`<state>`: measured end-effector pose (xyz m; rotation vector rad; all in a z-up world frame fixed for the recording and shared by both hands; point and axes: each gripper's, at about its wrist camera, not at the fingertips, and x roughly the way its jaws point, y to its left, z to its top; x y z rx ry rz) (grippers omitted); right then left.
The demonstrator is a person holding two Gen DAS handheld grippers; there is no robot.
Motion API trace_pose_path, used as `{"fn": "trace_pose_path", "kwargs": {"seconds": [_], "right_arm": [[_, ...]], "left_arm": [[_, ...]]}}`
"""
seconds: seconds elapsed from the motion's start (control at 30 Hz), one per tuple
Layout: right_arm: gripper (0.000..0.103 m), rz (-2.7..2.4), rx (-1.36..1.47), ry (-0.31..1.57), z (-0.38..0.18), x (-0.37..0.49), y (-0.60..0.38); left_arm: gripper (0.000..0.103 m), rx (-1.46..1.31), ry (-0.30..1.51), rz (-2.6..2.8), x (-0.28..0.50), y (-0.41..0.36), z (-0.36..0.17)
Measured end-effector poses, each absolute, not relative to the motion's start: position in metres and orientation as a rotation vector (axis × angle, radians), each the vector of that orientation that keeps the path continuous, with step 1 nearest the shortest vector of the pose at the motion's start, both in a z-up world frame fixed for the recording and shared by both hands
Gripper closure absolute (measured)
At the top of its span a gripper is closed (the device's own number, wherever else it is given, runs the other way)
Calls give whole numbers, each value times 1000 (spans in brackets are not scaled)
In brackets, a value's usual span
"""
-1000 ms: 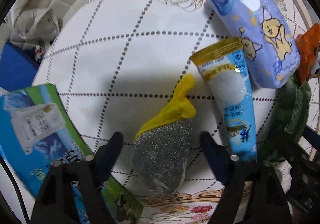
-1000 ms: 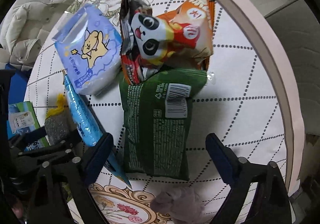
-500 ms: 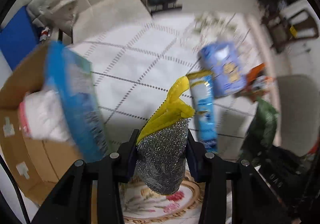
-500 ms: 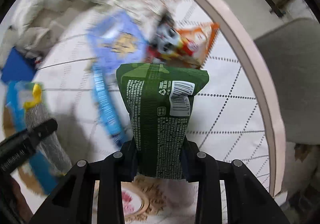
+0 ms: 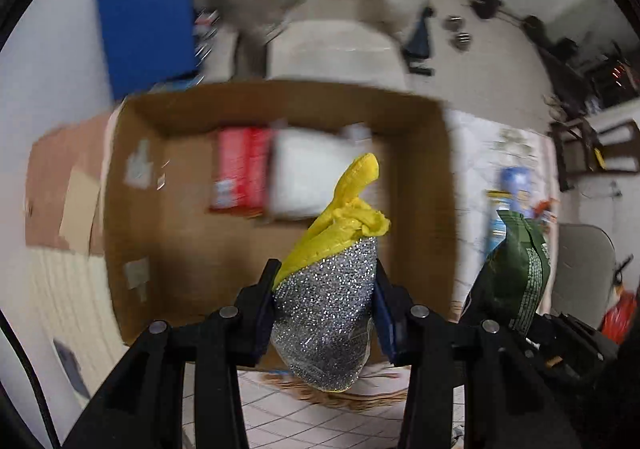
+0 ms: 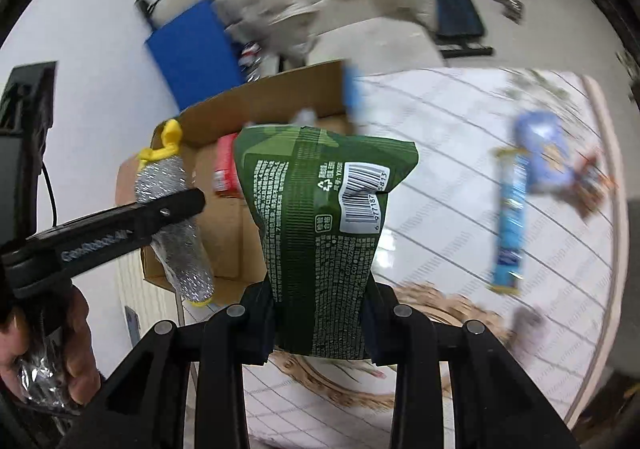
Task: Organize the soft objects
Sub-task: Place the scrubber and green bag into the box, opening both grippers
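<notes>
Scrubber – silver glitter, yellow cuff, left claw clamped | green pouch – barcode, right claw clamped

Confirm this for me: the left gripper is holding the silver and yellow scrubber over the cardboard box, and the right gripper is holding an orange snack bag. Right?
Not quite. The right gripper holds a green snack bag, not an orange one; the right wrist view shows it clamped between the pads. The rest stands: the left gripper grips the silver and yellow scrubber over the open cardboard box.
</notes>
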<state>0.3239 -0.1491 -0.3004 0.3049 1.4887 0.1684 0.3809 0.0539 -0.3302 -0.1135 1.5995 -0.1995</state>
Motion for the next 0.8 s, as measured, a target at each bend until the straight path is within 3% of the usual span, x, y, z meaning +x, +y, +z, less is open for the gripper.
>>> {"fn": "trace_pose_path", "kwargs": {"seconds": [0.3,0.63,0.7,0.73,0.77,0.8], "right_arm": [[67,183,187,1716,-410,372,-36],[64,156,150,1815,-457,374,-16],[46,173,160,1826,-457,375,-13],[19,178,162,1828,-457,375,-13],[2,185,153,1826,-454,375,-12],[0,189,147,1821,-451,375,-11]], "left_arm": [[63,-278,1851,-133,395,111,-445],[58,-317,1912,-152,383,122,-466],[46,-343,1923,-166,381,125,-463],[32,-347,1918,-165,380,127,-459],[17,-340,1910,-158,381,129,-455],[12,-332,1895,-152,380,130,-450]]}}
